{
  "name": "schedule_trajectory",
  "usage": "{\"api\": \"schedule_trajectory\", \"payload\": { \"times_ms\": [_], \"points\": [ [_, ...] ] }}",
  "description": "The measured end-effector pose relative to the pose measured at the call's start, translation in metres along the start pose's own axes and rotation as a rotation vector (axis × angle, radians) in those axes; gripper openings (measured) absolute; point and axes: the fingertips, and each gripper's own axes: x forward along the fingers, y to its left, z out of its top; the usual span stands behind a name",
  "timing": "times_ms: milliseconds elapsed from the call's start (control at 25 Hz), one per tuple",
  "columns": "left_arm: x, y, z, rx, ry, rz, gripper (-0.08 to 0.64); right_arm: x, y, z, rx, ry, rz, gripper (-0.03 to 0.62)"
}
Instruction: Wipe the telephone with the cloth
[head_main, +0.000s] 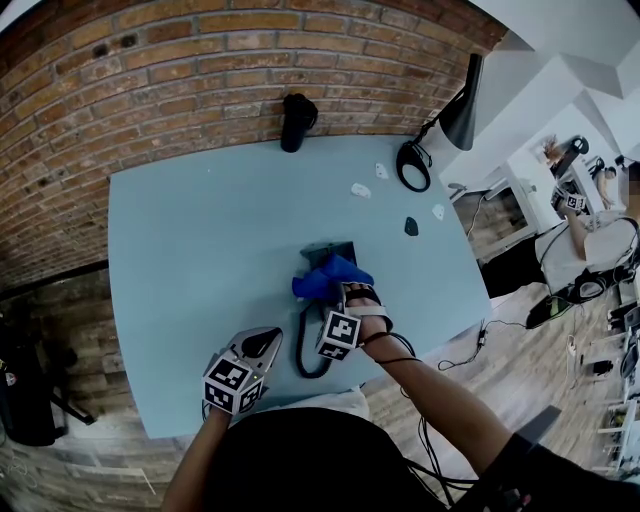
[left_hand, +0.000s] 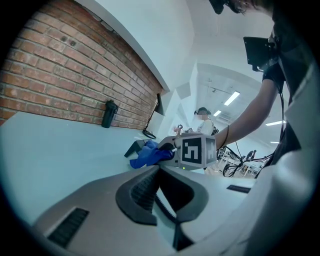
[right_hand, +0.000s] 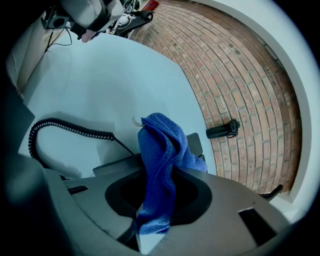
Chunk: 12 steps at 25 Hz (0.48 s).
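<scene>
Your right gripper (head_main: 350, 297) is clamped on the blue cloth (right_hand: 159, 150). The jaws pinch a fold of it, and the rest is bunched forward over the grey telephone (head_main: 335, 250). That phone sits near the middle of the light-blue table (head_main: 190, 250), and the cloth covers its near side. The coiled cord (head_main: 305, 352) loops back towards you, running between your two grippers. Your left gripper (head_main: 262, 345) is off to the left near the front edge, apart from the phone, with its jaws pressed together and nothing between them. A black flask (head_main: 295, 120) stands at the far edge against the brick wall (head_main: 180, 70). A black lamp (head_main: 458, 115) is at the far right corner.
</scene>
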Motion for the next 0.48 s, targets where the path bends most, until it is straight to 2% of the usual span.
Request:
{"api": "schedule_trajectory", "payload": {
  "times_ms": [480],
  "points": [
    [0.002,-0.005,-0.001,0.002,0.009,-0.015,0.008,-0.005,0.021,-0.004,-0.017,0.004,0.018,0.112]
  ]
}}
